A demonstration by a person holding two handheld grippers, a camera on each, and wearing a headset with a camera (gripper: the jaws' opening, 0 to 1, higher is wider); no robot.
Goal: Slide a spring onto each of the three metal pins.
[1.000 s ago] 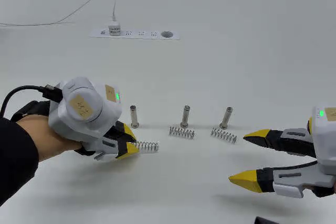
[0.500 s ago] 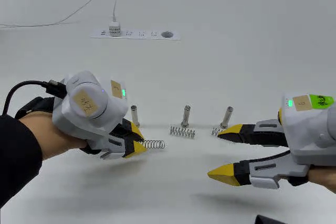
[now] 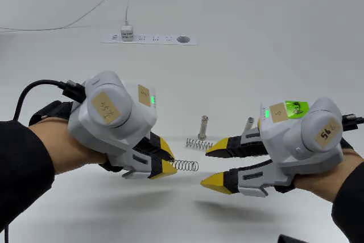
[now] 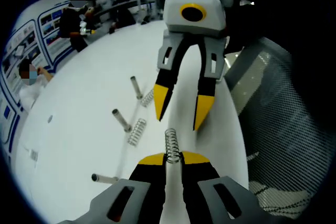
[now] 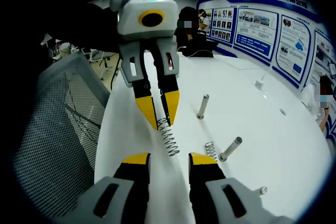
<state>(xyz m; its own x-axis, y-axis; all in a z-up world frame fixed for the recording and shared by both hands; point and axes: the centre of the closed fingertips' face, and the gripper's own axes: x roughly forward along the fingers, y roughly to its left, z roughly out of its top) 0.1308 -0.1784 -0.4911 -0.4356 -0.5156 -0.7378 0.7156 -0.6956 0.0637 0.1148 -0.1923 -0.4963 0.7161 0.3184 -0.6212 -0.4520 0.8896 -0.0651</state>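
My left gripper (image 3: 165, 162) is shut on one end of a coil spring (image 3: 185, 165), held level above the white table. The spring's free end points at my right gripper (image 3: 205, 167), which faces it, open, just apart from it. In the left gripper view the spring (image 4: 171, 144) sticks out from my shut jaws toward the open right gripper (image 4: 181, 109). In the right gripper view it (image 5: 168, 137) hangs between my open fingertips (image 5: 137, 159) and the left gripper (image 5: 157, 111). Three upright pins (image 4: 136, 86) (image 4: 121, 119) (image 4: 102, 178) stand bare in a row; the head view shows two (image 3: 202, 127) (image 3: 248, 123).
Two loose springs (image 4: 137, 130) (image 4: 147, 97) lie on the table (image 3: 256, 55) beside the pins, one seen from the head (image 3: 197, 143). A white power strip (image 3: 151, 38) with a plugged cable lies at the far side. People sit in the background of the gripper views.
My left gripper has lifted the spring off the table and carried it right. The right gripper has swung in from the right, still open, until its tips face the spring's free end.
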